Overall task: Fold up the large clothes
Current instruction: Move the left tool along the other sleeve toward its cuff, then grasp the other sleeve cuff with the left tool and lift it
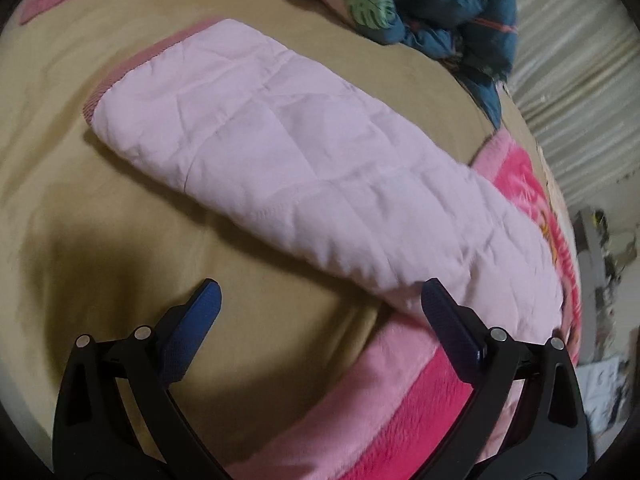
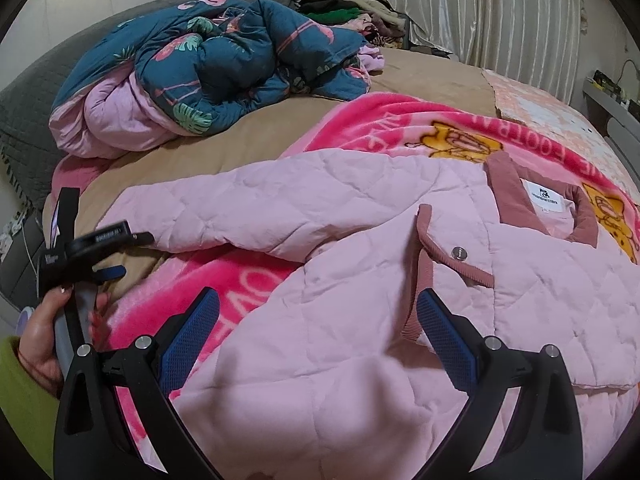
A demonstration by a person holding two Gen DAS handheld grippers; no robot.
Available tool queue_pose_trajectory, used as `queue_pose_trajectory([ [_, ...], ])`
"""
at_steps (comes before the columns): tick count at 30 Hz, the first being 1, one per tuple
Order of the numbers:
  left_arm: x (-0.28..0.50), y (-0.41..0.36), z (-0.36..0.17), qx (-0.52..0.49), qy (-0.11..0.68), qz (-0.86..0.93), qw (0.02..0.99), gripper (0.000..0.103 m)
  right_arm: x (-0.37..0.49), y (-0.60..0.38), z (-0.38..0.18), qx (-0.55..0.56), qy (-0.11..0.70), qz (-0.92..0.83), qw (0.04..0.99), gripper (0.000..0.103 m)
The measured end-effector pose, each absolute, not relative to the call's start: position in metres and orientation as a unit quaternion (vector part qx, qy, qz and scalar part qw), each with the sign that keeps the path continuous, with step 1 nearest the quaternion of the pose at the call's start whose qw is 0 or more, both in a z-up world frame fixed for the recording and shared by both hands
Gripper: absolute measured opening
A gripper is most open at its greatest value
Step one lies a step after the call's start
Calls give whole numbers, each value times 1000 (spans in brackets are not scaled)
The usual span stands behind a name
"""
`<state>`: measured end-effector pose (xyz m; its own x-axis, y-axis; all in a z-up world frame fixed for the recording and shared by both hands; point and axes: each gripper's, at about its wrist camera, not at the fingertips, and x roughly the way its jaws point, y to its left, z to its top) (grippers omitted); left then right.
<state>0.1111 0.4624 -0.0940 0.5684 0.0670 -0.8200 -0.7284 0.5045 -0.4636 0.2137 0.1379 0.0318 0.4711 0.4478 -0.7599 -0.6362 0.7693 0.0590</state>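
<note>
A pale pink quilted jacket (image 2: 360, 288) with dusty-rose corduroy trim lies face up on the bed, its collar (image 2: 540, 208) toward the right. Its left sleeve (image 1: 288, 168) stretches out flat across the tan sheet, cuff at the far left. My left gripper (image 1: 320, 300) is open just above the sheet, its right finger near the sleeve's lower edge, nothing between the pads. My right gripper (image 2: 318, 312) hangs open over the jacket's front panel, beside the snap placket (image 2: 460, 254). The left gripper's body (image 2: 88, 252) and the hand holding it show at the left of the right wrist view.
A bright pink cartoon blanket (image 2: 400, 128) lies under the jacket on a tan sheet (image 1: 100, 200). A rumpled teal flamingo-print duvet (image 2: 224, 64) sits at the head of the bed, with a pile of clothes (image 2: 352, 12) behind it. Curtains (image 2: 500, 12) hang at the far right.
</note>
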Motion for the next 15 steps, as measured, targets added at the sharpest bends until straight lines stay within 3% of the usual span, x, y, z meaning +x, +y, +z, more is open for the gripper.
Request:
queue_pose_trajectory([
  [15, 136, 511, -99, -462, 333, 317, 759, 90, 228, 76, 29, -55, 428, 278, 858, 98],
])
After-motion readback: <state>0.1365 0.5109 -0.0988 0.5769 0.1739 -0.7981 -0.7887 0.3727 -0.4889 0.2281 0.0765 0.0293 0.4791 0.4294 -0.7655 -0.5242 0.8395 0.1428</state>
